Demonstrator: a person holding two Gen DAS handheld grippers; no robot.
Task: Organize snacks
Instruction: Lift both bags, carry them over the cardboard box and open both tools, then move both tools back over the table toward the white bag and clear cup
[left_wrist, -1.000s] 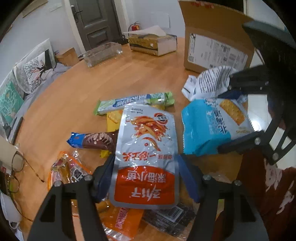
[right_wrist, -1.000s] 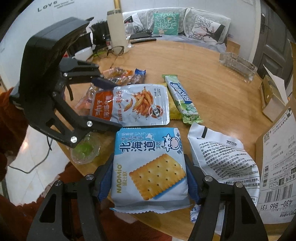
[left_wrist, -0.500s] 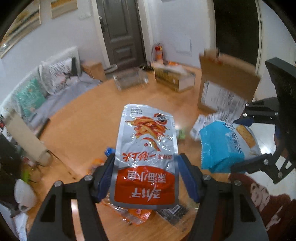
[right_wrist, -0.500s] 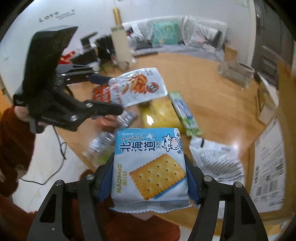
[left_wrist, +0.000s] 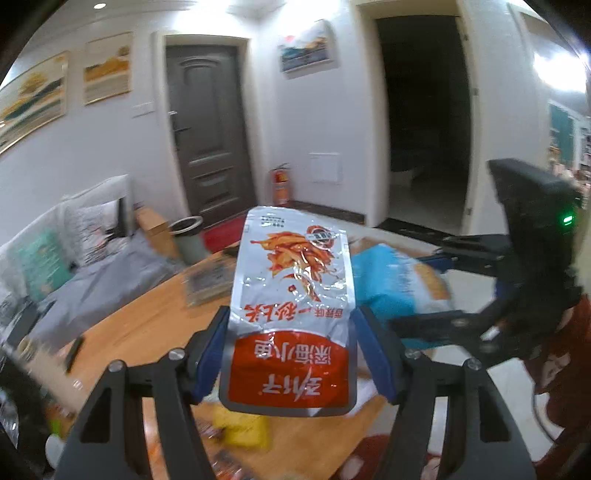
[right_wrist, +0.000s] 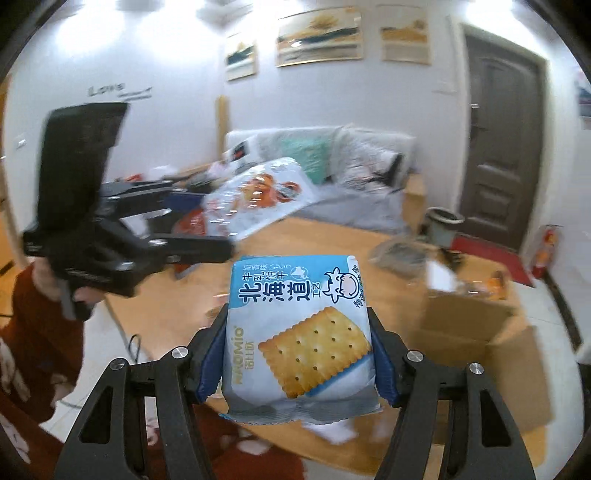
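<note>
Clamping a silver-and-red snack pouch (left_wrist: 291, 314) between left gripper (left_wrist: 290, 347) pads; right gripper (right_wrist: 297, 347) pinching a blue cracker pack (right_wrist: 299, 332), both above wooden table (left_wrist: 147, 325); dark door (left_wrist: 210, 133) beyond.

The silver snack pouch (left_wrist: 291, 314) sits between the left gripper's (left_wrist: 290, 350) fingers; the cracker pack (left_wrist: 399, 284) lies right of it, the table (left_wrist: 140, 325) below.

The left gripper (left_wrist: 290, 354) is raised, angled somewhat downward, its jaws clamped on the sides of a silver and red snack pouch (left_wrist: 291, 306). The right gripper (right_wrist: 297, 350) is raised beside it at a like tilt, jaws clamped on a blue cracker packet (right_wrist: 299, 332). A hand (right_wrist: 79, 295) in a red sleeve grips the left gripper's handle.
</note>
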